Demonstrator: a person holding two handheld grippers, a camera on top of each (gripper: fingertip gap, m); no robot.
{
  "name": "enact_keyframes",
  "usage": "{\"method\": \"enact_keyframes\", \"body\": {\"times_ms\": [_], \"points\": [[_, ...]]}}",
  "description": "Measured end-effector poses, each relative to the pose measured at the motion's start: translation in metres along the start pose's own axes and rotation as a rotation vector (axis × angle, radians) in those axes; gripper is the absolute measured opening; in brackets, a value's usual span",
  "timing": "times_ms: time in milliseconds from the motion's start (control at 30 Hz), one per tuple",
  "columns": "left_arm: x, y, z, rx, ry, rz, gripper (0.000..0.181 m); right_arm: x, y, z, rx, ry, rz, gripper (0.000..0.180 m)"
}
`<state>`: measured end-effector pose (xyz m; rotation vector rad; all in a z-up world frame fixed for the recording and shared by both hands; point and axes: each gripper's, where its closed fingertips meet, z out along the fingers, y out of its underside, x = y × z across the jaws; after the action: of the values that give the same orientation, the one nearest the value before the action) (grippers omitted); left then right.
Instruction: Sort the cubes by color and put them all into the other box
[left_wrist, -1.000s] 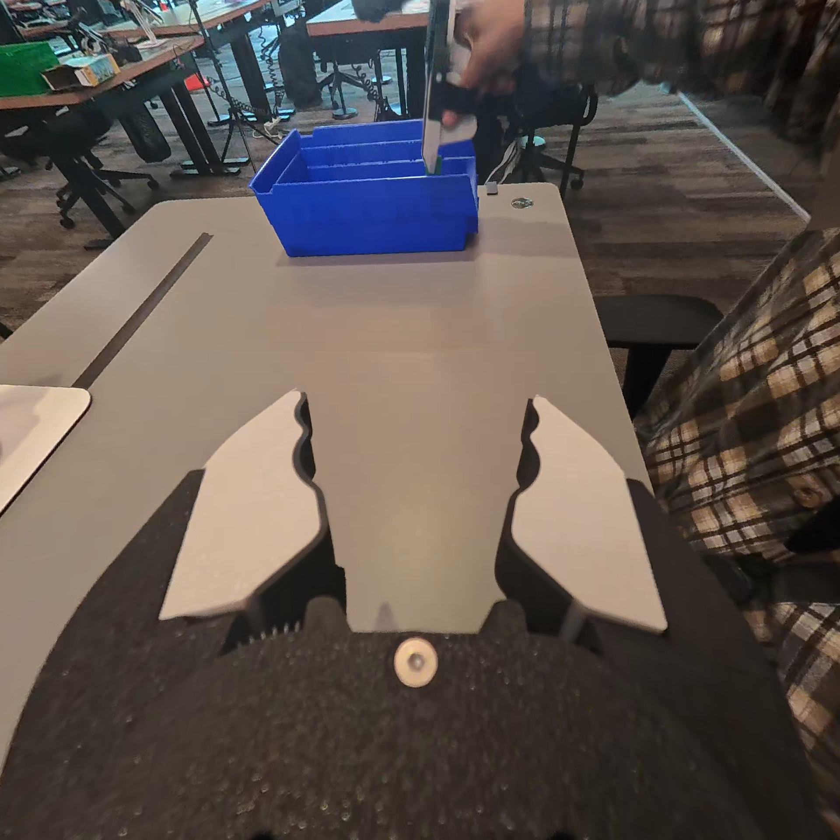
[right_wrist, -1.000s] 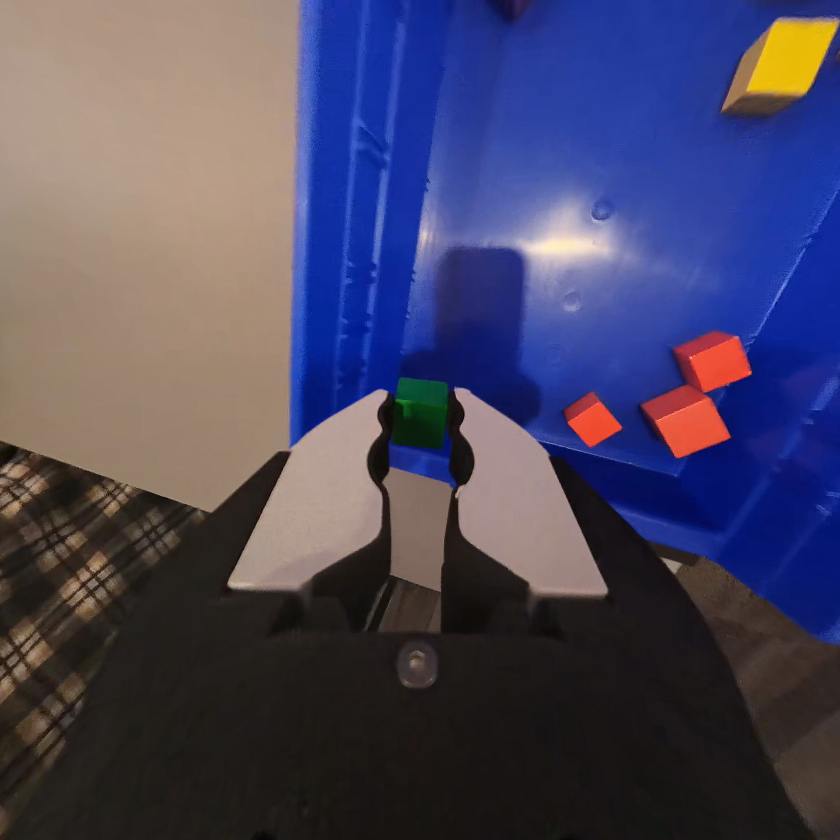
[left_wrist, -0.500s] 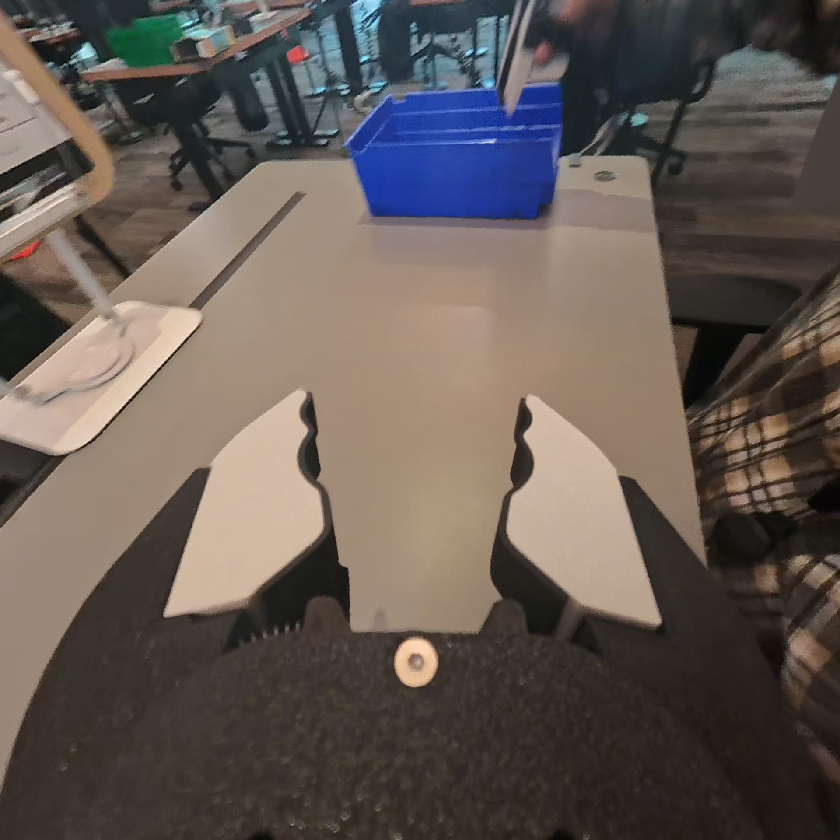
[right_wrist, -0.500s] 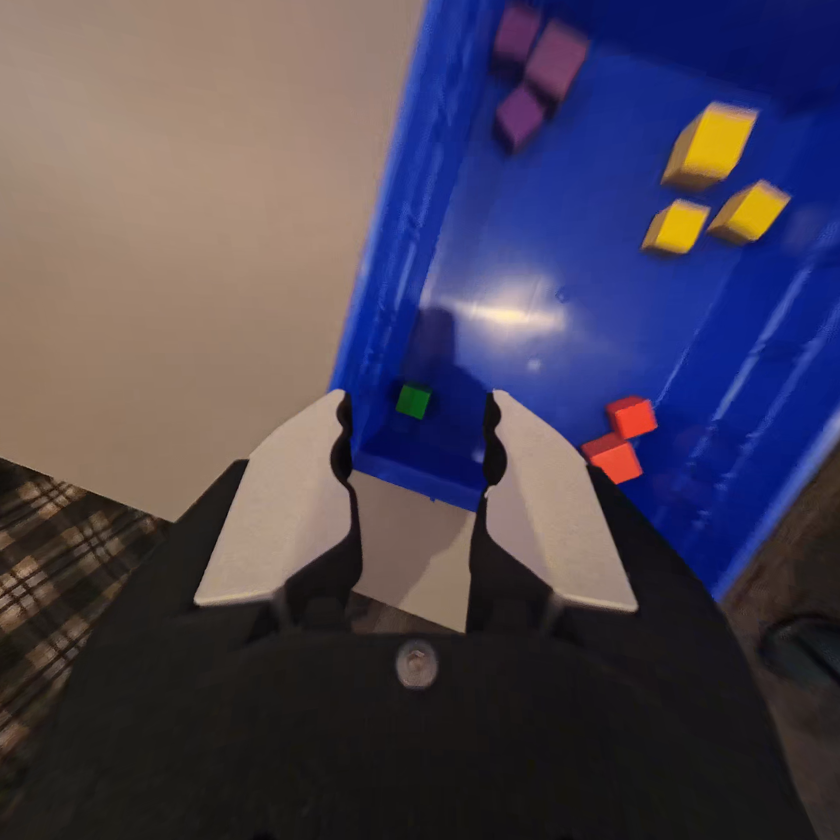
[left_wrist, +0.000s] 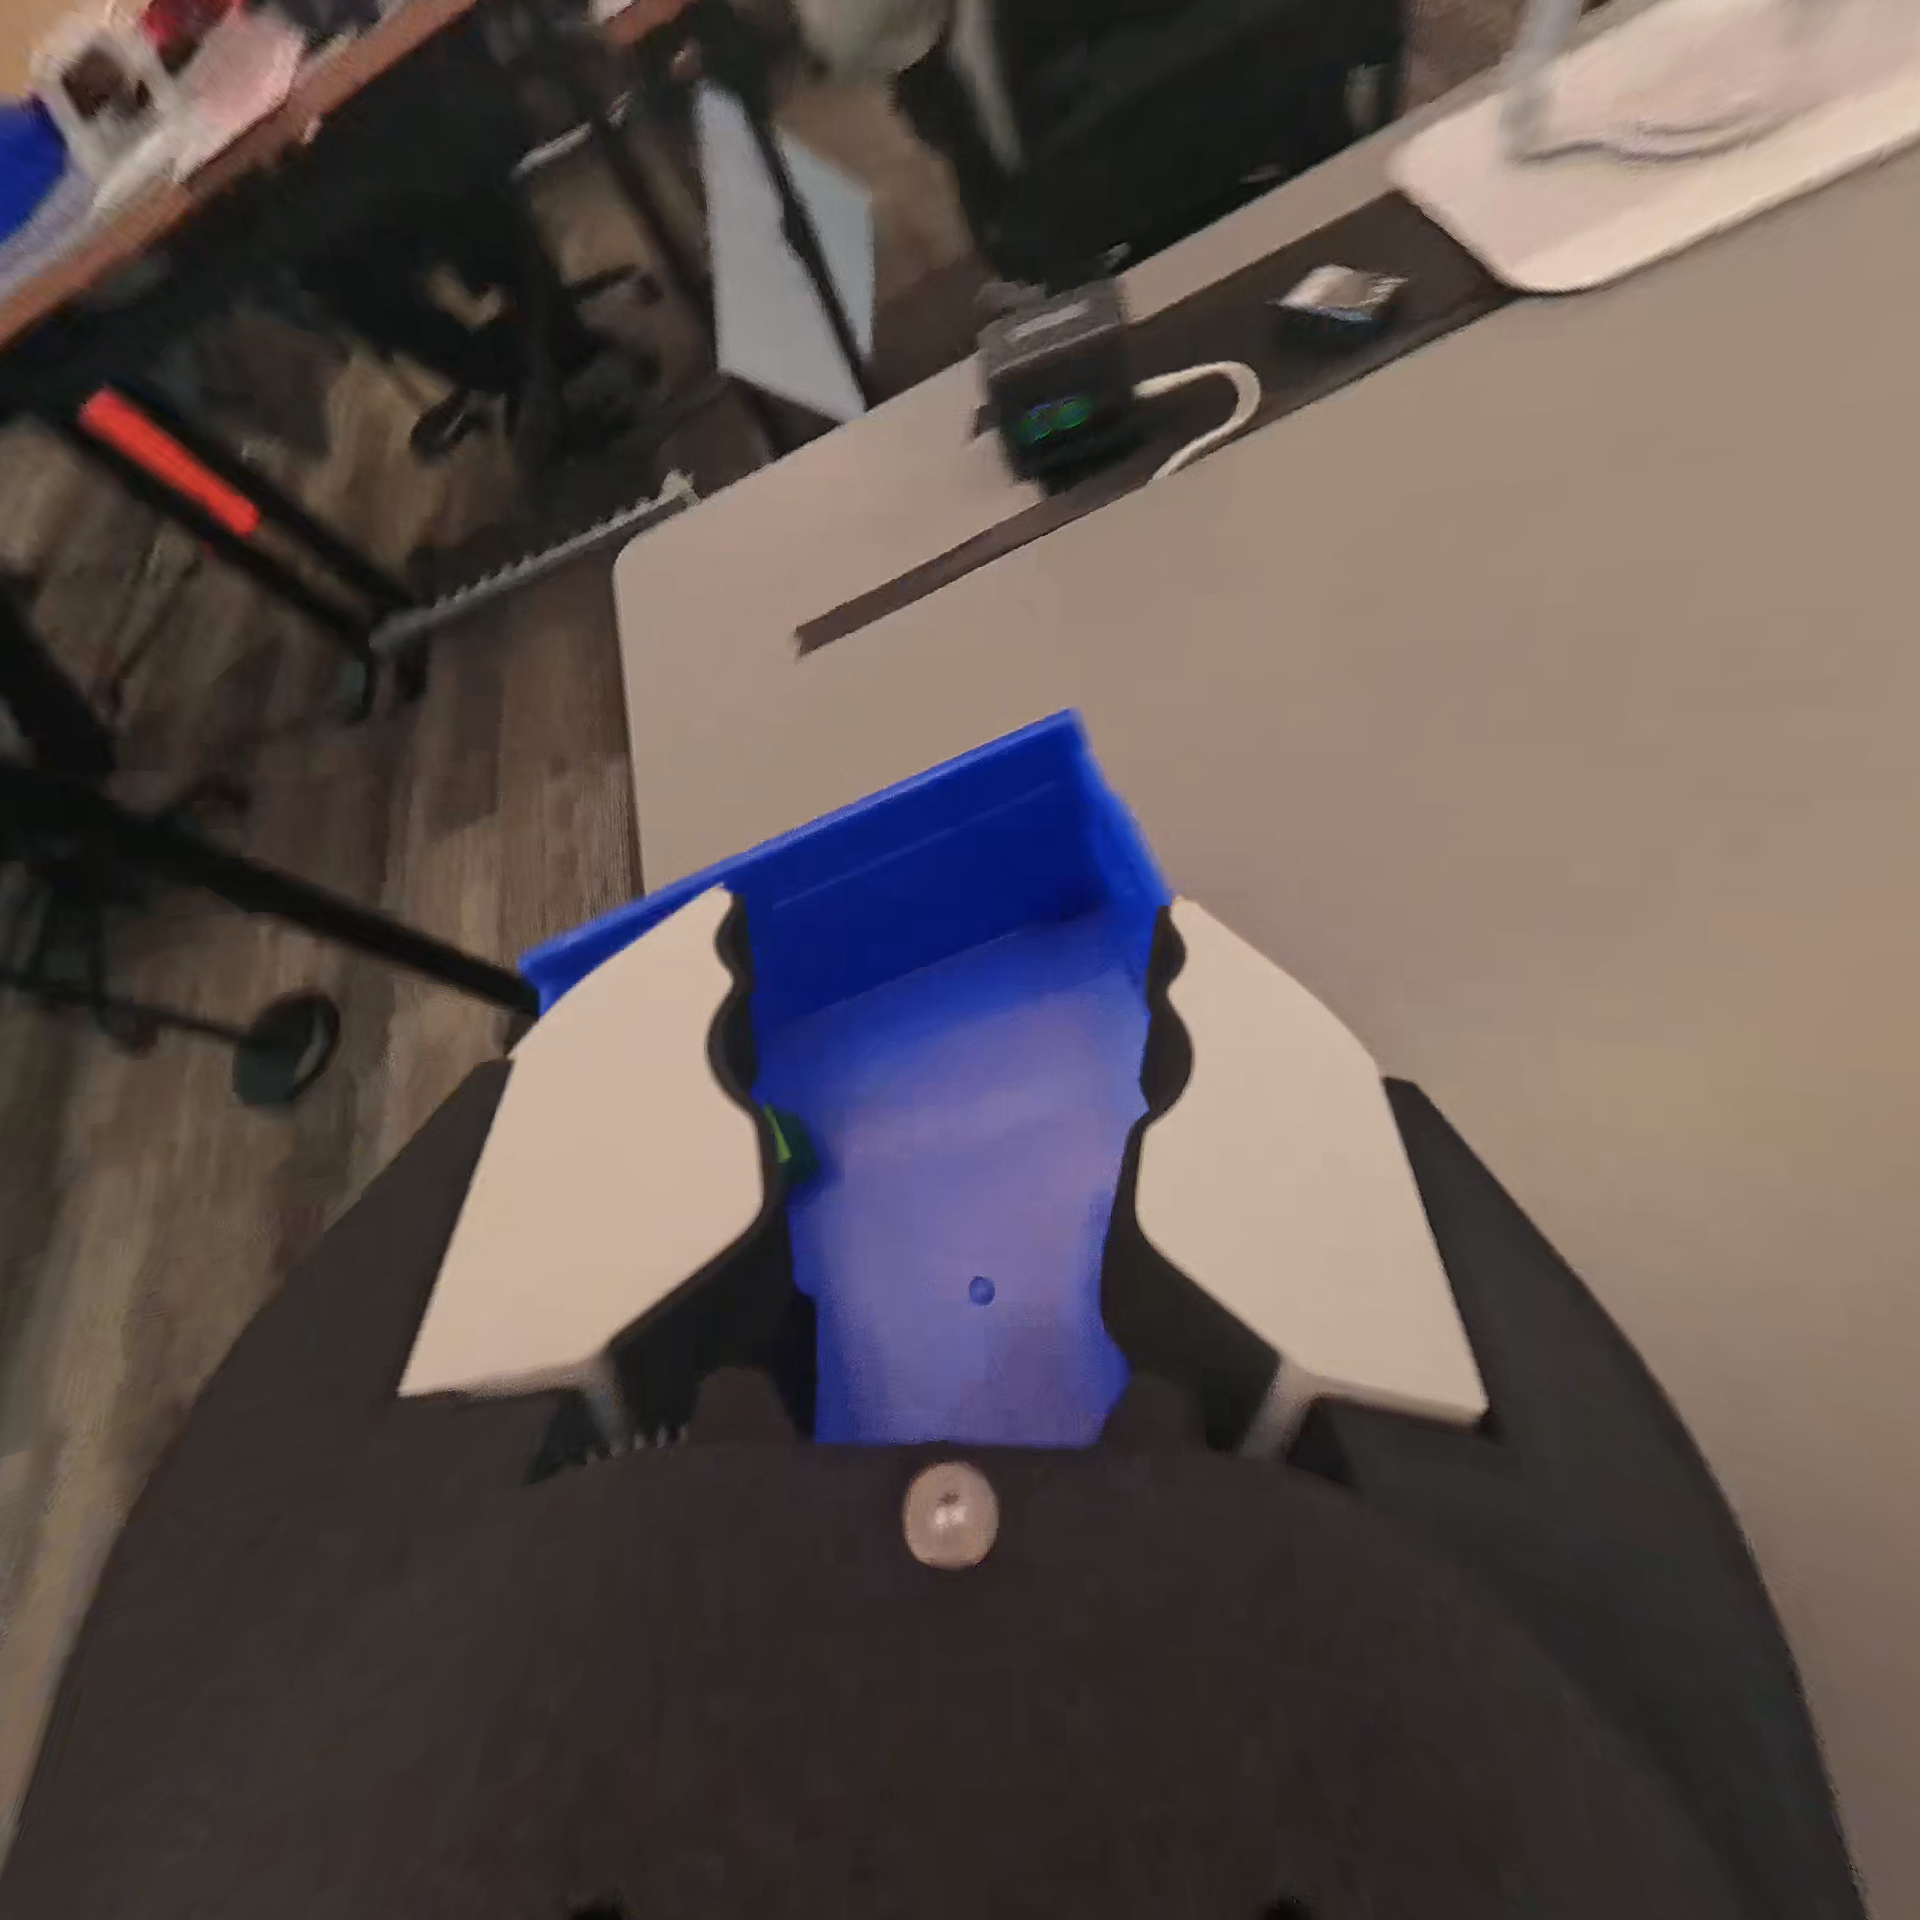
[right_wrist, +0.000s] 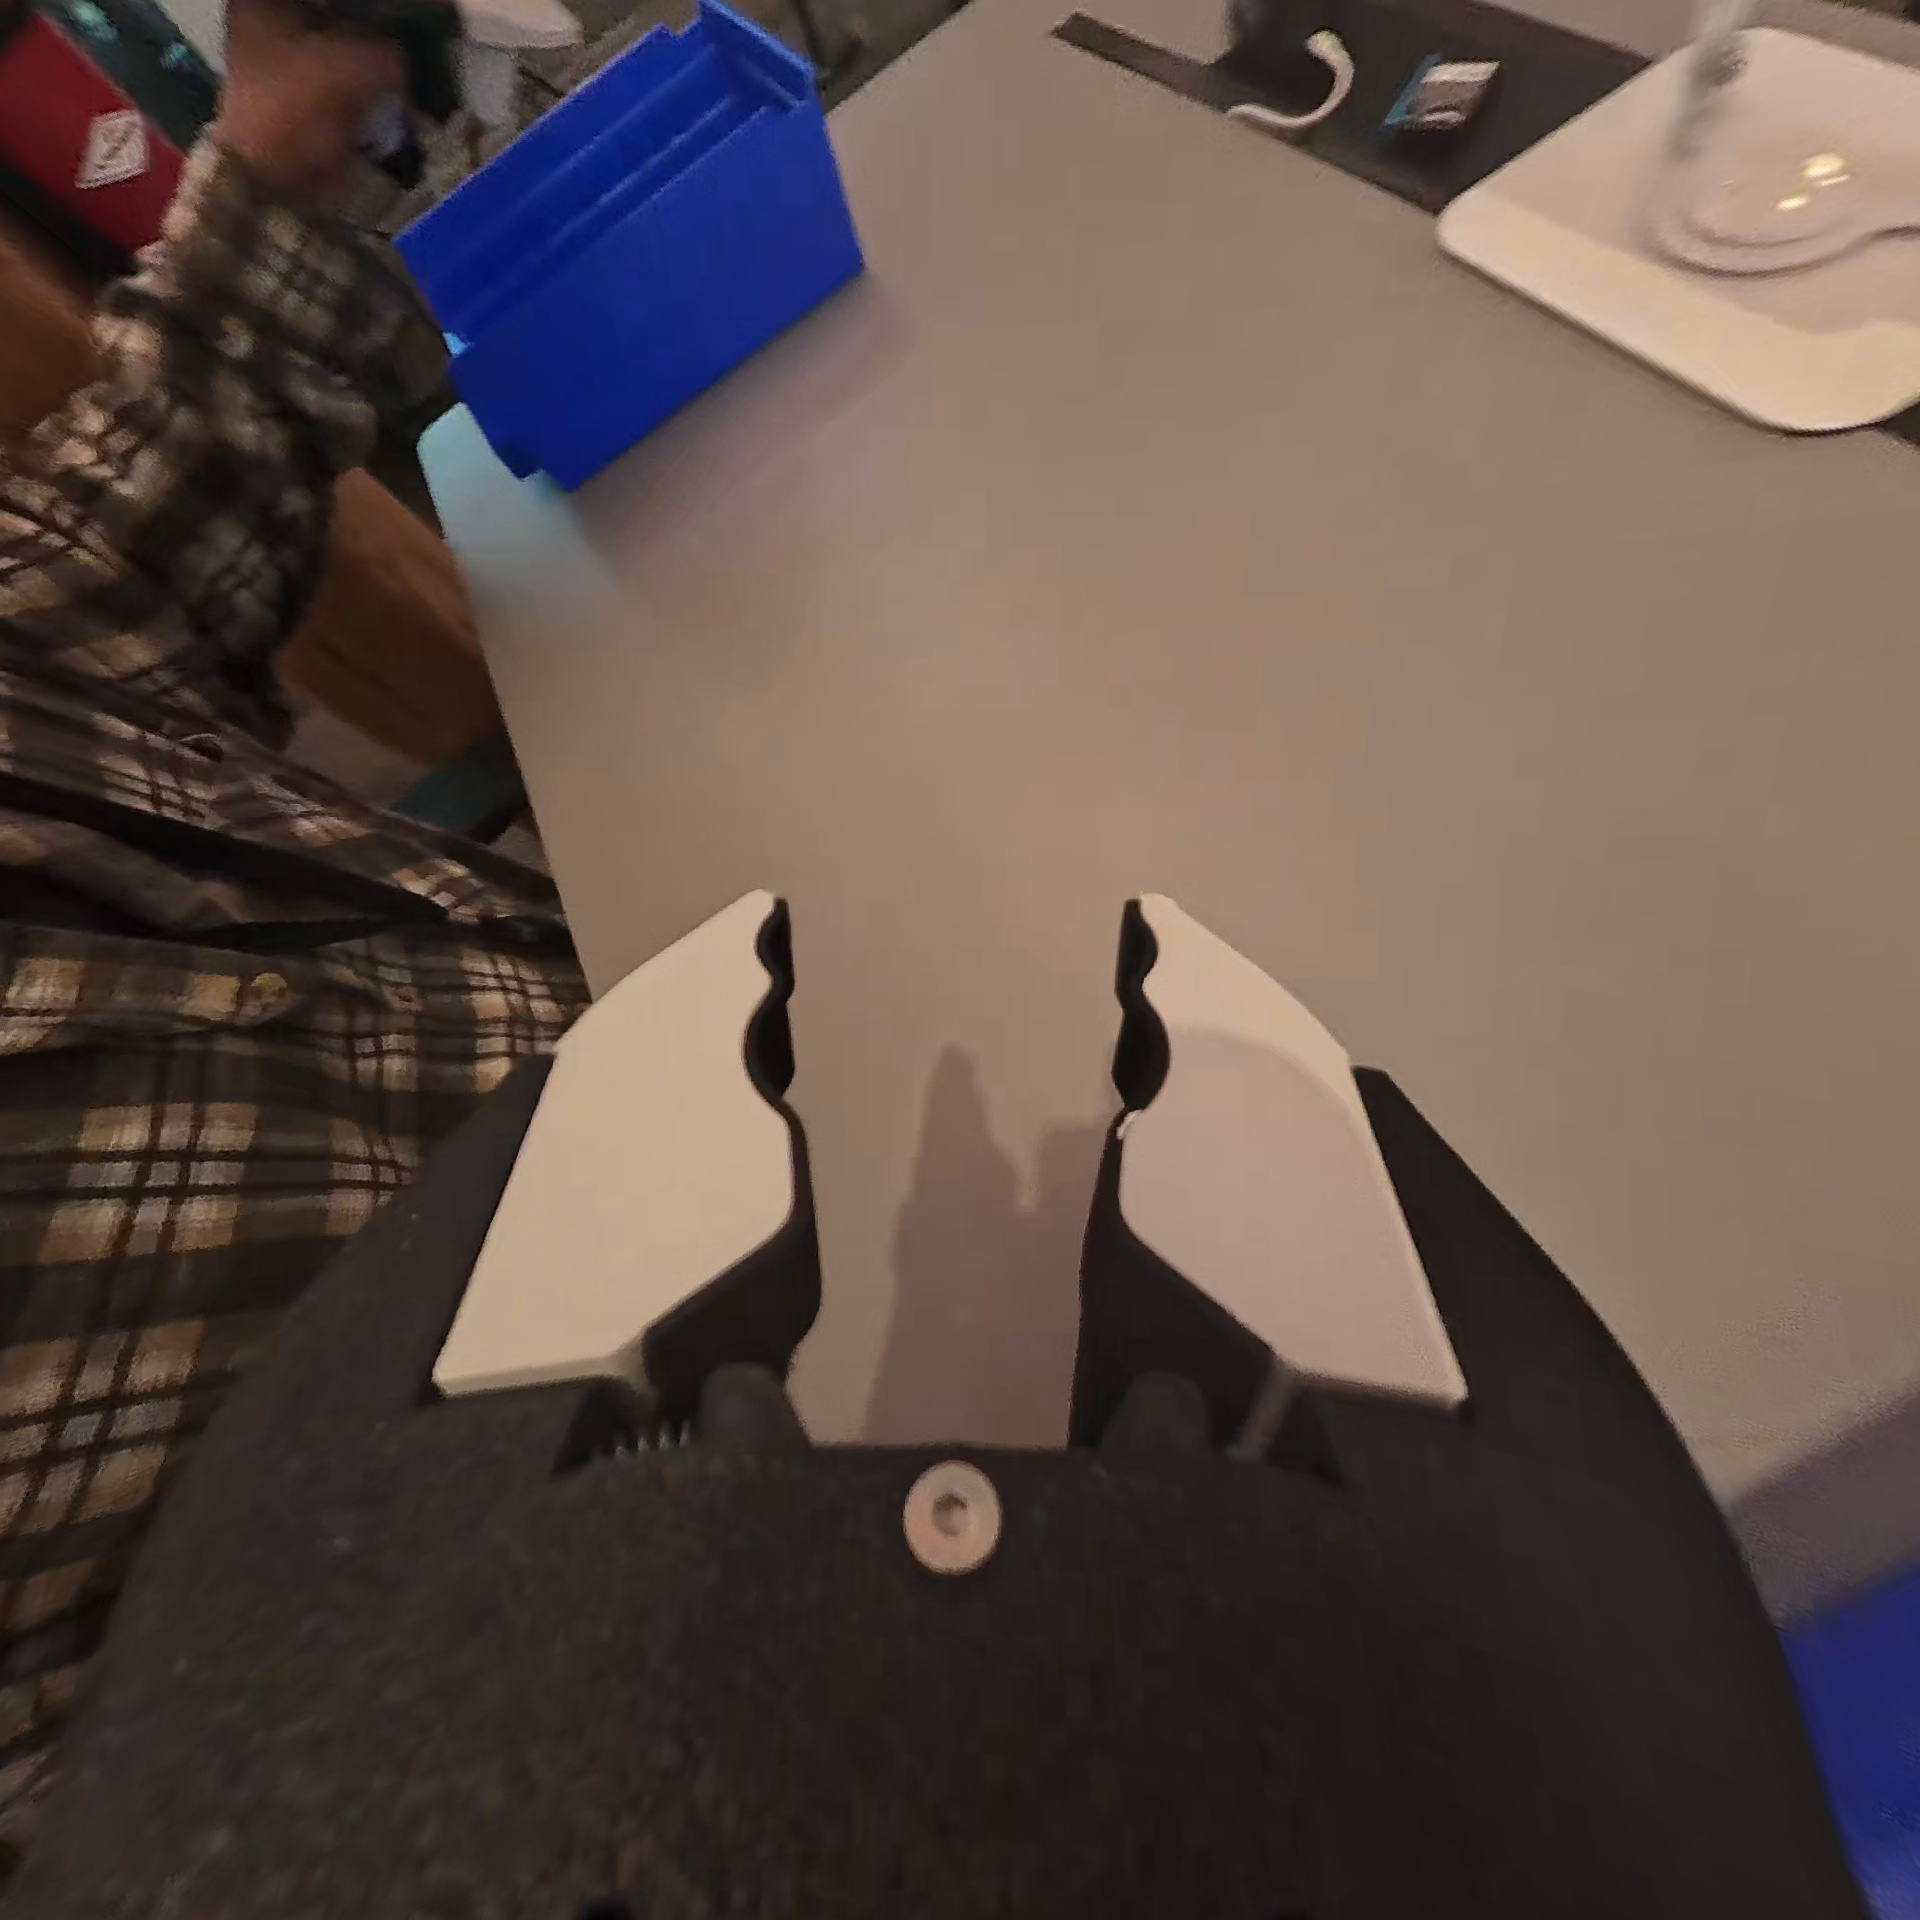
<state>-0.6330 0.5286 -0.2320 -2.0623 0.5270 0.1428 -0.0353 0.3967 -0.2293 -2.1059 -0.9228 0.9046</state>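
Observation:
In the left wrist view my left gripper (left_wrist: 940, 925) is open and empty, hovering over a blue box (left_wrist: 935, 883) at the table's corner. A green cube (left_wrist: 787, 1148) lies on the box floor, mostly hidden behind my left finger (left_wrist: 613, 1143). In the right wrist view my right gripper (right_wrist: 951, 914) is open and empty above the bare grey table (right_wrist: 1143, 623). A blue box (right_wrist: 644, 270) stands far off at the upper left by the table edge. A blue patch (right_wrist: 1849, 1714) shows at the lower right. No other cubes are in view.
A person's plaid sleeve (right_wrist: 208, 935) fills the left of the right wrist view. A white pad (right_wrist: 1714, 260) lies at the far right of the table. A black strip with a small black device (left_wrist: 1060, 384) and a white cable runs along the table. The floor (left_wrist: 260, 1143) lies past the table's left edge.
My right gripper opened, left the green cube in the box with the sorted cubes, and pulled back over the table. My left gripper swung from the table's middle to above a blue box.

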Motion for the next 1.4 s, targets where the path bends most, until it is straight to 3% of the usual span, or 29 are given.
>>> {"method": "enact_keyframes", "body": {"times_ms": [167,333,867,1067,1167,1233,1400], "points": [[-0.044,0.057,0.04,-0.063,-0.114,-0.306,0.068,-0.015,0.015,0.053,0.033,-0.117,0.023,0.059],[-0.055,0.11,0.07,-0.184,-0.17,-0.461,0.066,-0.019,0.023,0.074,0.04,-0.184,0.063,0.058],[-0.067,0.159,0.105,-0.404,-0.19,-0.409,0.058,-0.02,0.03,0.065,0.05,-0.191,0.085,0.056],[-0.067,0.166,0.11,-0.424,-0.134,-0.425,0.029,-0.028,0.02,0.055,0.079,-0.181,0.063,0.052],[-0.066,0.153,0.105,-0.383,-0.091,-0.385,0.029,-0.032,0.016,0.052,0.09,-0.18,0.055,0.049],[-0.068,0.123,0.095,-0.273,-0.068,-0.342,0.029,-0.032,0.015,0.051,0.098,-0.174,0.052,0.049],[-0.029,-0.008,0.044,0.123,0.078,-0.114,0.029,-0.032,0.002,0.055,0.163,-0.207,0.09,0.05]]}}
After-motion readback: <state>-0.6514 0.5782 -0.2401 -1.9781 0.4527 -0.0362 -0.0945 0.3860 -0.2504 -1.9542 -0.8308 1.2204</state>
